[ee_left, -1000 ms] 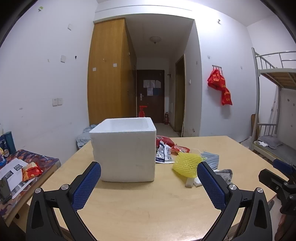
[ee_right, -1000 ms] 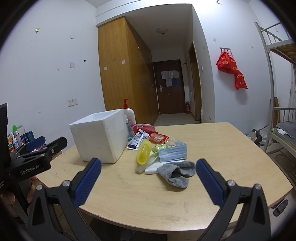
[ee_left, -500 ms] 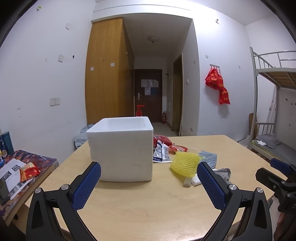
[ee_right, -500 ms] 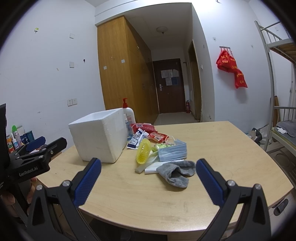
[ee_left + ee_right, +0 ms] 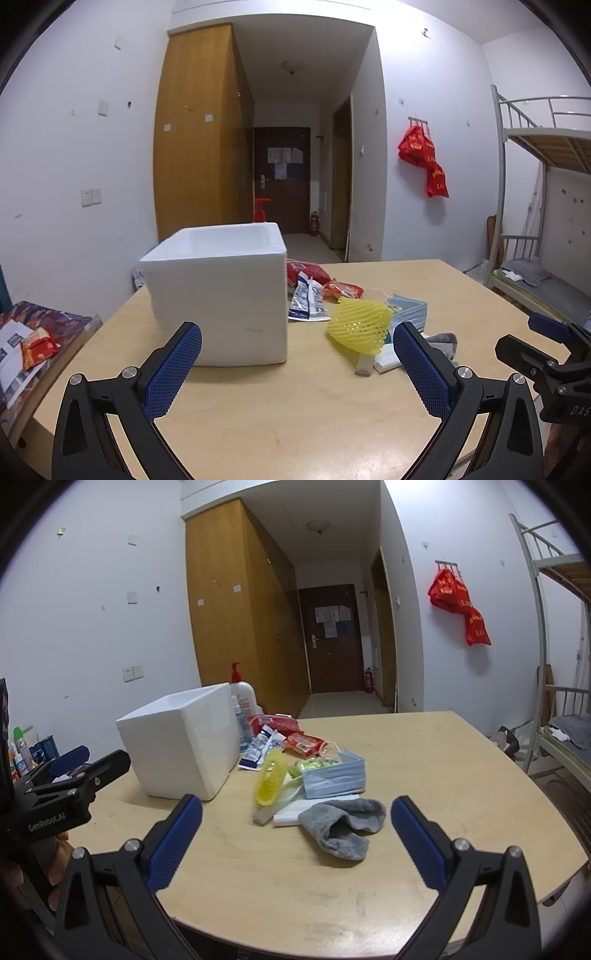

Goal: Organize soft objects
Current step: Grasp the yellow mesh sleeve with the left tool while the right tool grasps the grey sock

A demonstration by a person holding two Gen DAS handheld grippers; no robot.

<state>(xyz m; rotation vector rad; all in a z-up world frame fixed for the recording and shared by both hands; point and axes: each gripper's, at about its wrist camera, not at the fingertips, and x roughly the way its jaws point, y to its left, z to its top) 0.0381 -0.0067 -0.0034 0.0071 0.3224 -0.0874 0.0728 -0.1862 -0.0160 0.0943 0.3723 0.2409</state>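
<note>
Soft objects lie heaped on the bench (image 5: pixel 314 417) right of the white foam box (image 5: pixel 221 299) in the left wrist view: a yellow foam net (image 5: pixel 360 326) nearest, snack packets (image 5: pixel 321 284) beyond. The box stands open-topped, probably to receive them; its inside is hidden. The left gripper (image 5: pixel 297 363) hangs above the near edge, fingers spread, holding nothing.

In the right wrist view, the right gripper (image 5: pixel 295 840), equally wide and empty, faces a grey sock (image 5: pixel 341 823) lying near, touching a stack of blue masks (image 5: pixel 334 775).
</note>
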